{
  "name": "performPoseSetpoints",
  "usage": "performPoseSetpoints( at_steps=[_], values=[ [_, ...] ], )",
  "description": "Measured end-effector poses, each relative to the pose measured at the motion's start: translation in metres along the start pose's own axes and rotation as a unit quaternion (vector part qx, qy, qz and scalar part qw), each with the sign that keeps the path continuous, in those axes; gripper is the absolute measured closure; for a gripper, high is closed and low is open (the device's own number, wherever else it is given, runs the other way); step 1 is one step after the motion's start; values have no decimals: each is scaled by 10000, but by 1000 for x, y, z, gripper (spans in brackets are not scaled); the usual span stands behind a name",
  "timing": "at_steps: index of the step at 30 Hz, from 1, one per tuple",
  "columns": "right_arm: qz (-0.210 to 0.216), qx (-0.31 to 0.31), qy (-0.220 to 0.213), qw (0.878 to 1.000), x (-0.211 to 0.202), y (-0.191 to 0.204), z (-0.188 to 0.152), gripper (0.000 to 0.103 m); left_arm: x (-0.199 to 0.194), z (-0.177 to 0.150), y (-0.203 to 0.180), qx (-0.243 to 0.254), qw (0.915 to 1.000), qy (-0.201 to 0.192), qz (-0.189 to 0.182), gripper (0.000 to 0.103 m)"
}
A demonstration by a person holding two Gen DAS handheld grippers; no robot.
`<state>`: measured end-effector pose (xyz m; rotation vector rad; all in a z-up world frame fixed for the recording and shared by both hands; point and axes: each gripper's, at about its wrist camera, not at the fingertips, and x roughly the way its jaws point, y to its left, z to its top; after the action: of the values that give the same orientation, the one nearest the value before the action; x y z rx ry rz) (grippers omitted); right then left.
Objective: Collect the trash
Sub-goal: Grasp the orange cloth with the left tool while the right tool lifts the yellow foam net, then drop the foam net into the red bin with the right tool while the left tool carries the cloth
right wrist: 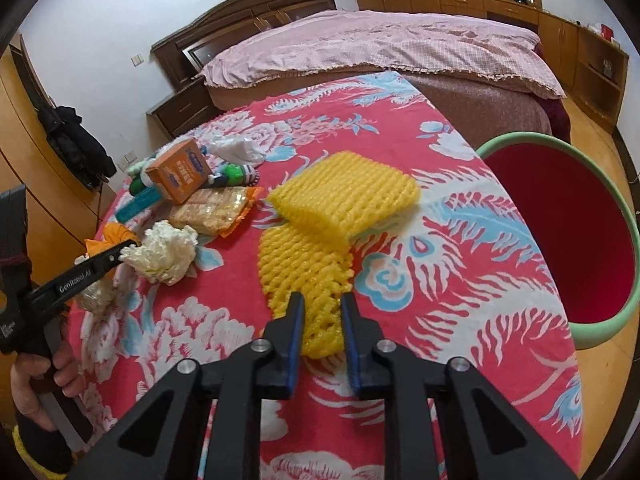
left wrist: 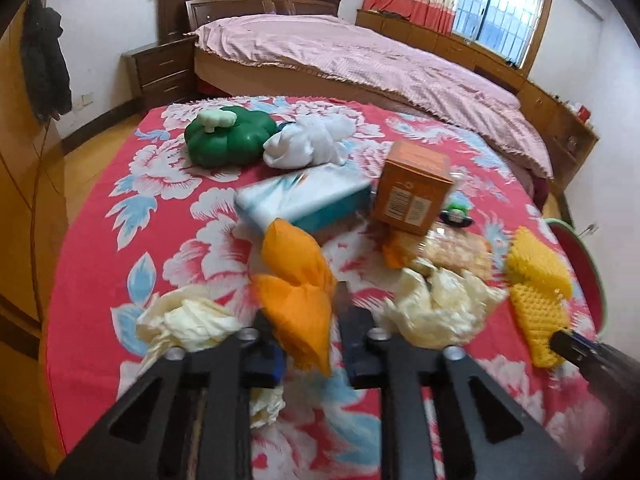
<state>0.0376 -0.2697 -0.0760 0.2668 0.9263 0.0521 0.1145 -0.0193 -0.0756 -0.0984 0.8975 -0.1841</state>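
Soft daylight is admitted through the window (left wrist: 496,8); edges are bent by fisheye distortion, and slight blur is perhaps present.

Two fisheye views, each from a camera riding just behind a handheld gripper, looking forward and steeply down along its two fingers at a round table (left wrist: 100,240) under a red flowered cloth.

The left wrist view sits close over the table's near edge, facing a pink bed (left wrist: 360,60) and a window (left wrist: 496,4) beyond.

The right wrist view looks from further right, close above yellow foam netting (right wrist: 320,248), with a red bin (right wrist: 568,232) at its right.

Both views share the tabletop clutter, an orange box (left wrist: 412,188) (right wrist: 180,176) and the bed. The netting appears, somewhat blurred, at the left view's right edge (left wrist: 536,280). The left gripper (right wrist: 120,254) shows at the right view's left side.
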Motion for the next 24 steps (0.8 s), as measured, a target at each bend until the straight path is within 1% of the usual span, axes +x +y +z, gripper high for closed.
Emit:
performPoseSetpoints(
  at_steps=[3,6,10,13,18,24],
  values=[
    [114,-9,-25,9999,-7,3,-3,84,-14,-3,-1,-21,9999,-68,-134,85],
    [197,-66,-83,9998,-17,8,-7,84,-32,-6,-9,96,9995,-233,-197,85],
    [333,-131,-207,9991,-34,14,-11,84,-57,-8,-20,222,9981,-426,-377,85],
    [528,-152,-297,9980,-49,17,-14,84,-69,-9,-26,274,9972,-530,-454,85],
    [639,-286,-600,9957,-79,23,-19,84,-91,-15,-33,330,9953,-720,-552,85],
    [607,-425,-997,9923,-112,27,-15,84,-114,-19,-43,435,9923,-905,-721,85]
  ],
)
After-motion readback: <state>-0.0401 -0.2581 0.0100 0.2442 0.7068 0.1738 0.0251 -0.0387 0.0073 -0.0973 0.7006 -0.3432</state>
